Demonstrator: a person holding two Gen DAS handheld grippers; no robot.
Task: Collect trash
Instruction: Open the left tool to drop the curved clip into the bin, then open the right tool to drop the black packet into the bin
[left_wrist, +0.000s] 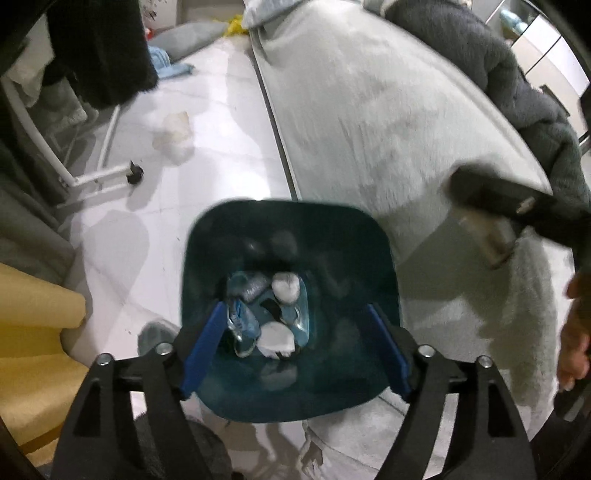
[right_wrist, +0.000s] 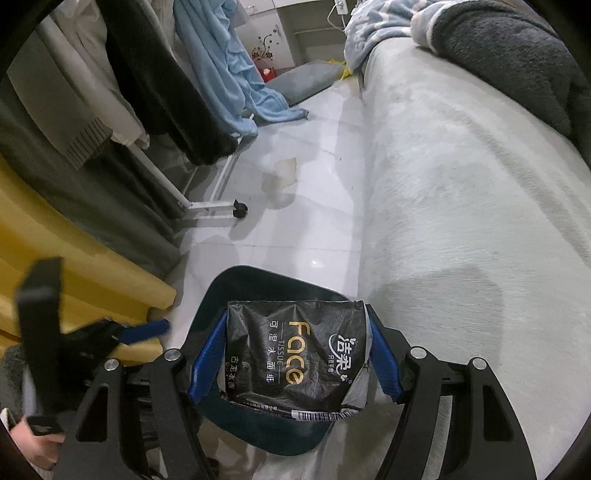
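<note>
A dark teal trash bin (left_wrist: 207, 391) stands on the white floor beside the bed. It holds a crushed clear bottle (left_wrist: 242, 321) and white crumpled tissues (left_wrist: 285, 288). My left gripper (left_wrist: 295, 347) is open and empty right above the bin mouth. My right gripper (right_wrist: 295, 354) is shut on a black "Face" tissue packet (right_wrist: 295, 354) and holds it over the bin (right_wrist: 221, 288). The right gripper shows blurred at the right in the left wrist view (left_wrist: 491, 218). The left gripper shows blurred at the left in the right wrist view (right_wrist: 110, 332).
A bed with a pale grey fleece cover (right_wrist: 461, 221) runs along the right. A clothes rack with a castor (right_wrist: 240, 211) and hanging clothes stands at the left. A yellow cushion (right_wrist: 74, 266) lies near the bin. A stained tissue (left_wrist: 175, 129) lies on the floor.
</note>
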